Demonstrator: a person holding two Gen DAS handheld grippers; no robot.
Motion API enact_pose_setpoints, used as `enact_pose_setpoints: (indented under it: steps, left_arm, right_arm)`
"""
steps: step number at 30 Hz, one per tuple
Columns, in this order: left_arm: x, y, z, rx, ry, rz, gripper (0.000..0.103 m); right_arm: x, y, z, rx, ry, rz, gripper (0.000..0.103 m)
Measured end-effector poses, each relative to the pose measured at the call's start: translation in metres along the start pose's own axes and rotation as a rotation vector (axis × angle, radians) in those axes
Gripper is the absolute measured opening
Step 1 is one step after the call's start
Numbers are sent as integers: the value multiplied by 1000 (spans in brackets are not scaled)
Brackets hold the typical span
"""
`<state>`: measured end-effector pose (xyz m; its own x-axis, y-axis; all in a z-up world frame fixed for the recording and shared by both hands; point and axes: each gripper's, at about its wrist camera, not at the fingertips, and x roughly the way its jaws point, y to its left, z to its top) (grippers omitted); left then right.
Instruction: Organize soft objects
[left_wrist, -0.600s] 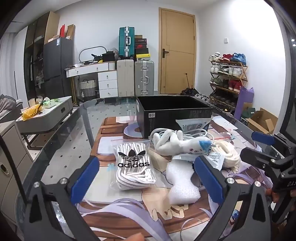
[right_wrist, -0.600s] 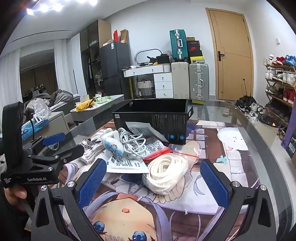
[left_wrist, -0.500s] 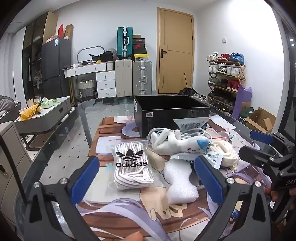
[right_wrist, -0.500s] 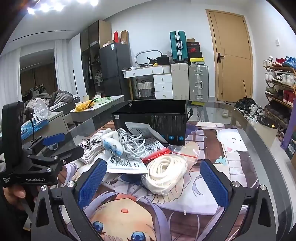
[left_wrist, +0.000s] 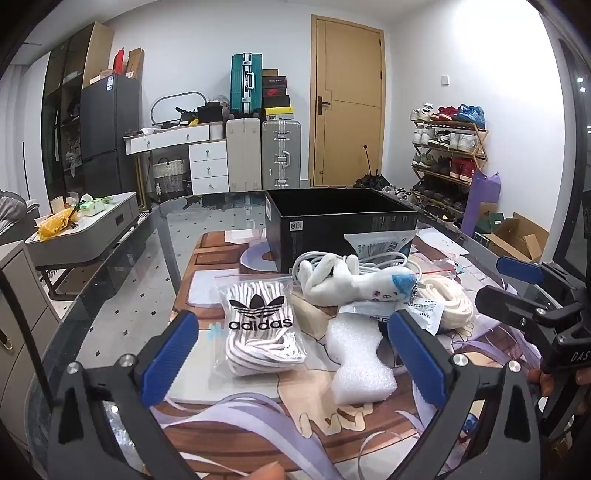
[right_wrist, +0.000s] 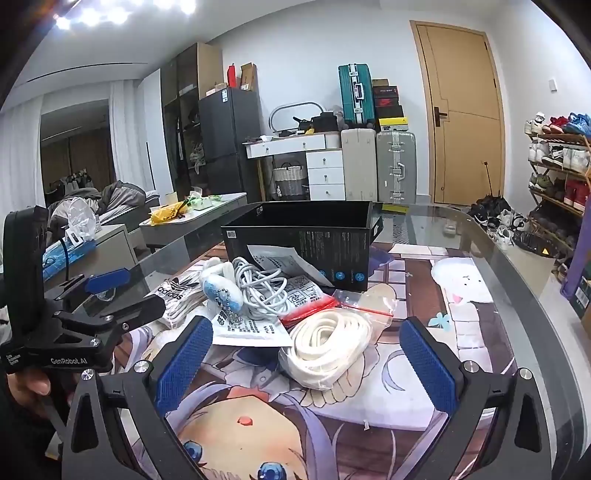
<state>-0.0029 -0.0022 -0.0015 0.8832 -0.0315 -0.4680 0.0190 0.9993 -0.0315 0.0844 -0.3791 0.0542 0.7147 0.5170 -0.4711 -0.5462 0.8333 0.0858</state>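
Bagged socks (left_wrist: 260, 326) ahead between left gripper (left_wrist: 291, 354) pads, both grippers spread, empty.

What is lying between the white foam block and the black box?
In the left wrist view, the white plush toy lies between foam block and black box, with coiled white cable behind it.

Both fisheye views sit low over the glass-topped table (left_wrist: 122, 280), looking forward and slightly down between their own blue-padded fingers toward the far wooden door (left_wrist: 347, 110). The left view stands left of the right. Both take in the open black cardboard box (right_wrist: 306, 240) and the clutter before it at close range.
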Motion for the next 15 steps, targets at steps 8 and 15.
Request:
enact_pose_setpoints:
  steps: [8, 15]
  left_arm:
    - [1, 0, -1, -2, 2, -5, 103]
    - [3, 0, -3, 1, 5, -3, 103]
  right_arm:
    - [1, 0, 0, -4, -3, -2, 103]
    - [2, 0, 1, -7, -3, -3, 103]
